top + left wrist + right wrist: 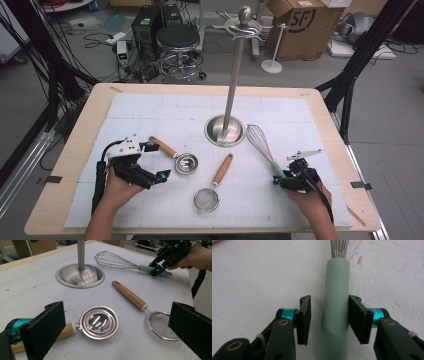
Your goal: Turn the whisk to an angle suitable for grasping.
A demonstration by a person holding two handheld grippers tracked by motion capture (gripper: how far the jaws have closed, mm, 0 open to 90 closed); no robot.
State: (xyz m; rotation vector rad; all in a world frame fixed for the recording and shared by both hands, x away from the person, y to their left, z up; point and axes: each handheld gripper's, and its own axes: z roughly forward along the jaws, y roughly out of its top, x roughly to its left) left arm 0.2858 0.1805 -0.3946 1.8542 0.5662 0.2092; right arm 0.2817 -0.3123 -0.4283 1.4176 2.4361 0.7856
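A wire whisk (259, 140) with a pale green handle (337, 285) lies at the right of the white mat. My right gripper (328, 320) is open with its jaws on either side of that handle; one jaw touches it and a gap remains at the other. It also shows at the whisk's handle end (280, 179). My left gripper (159, 161) is wide open low over a round metal egg separator (99, 322) with a wooden handle, and holds nothing. A small mesh sieve (206, 199) with a wooden handle (130, 295) lies in the middle.
A tall metal utensil stand (225, 131) with a dish-shaped base (80, 276) stands behind the tools, its hooks high up. The wooden table edge (60, 170) frames the mat. A stool (178, 40) and cardboard box (300, 25) are on the floor beyond.
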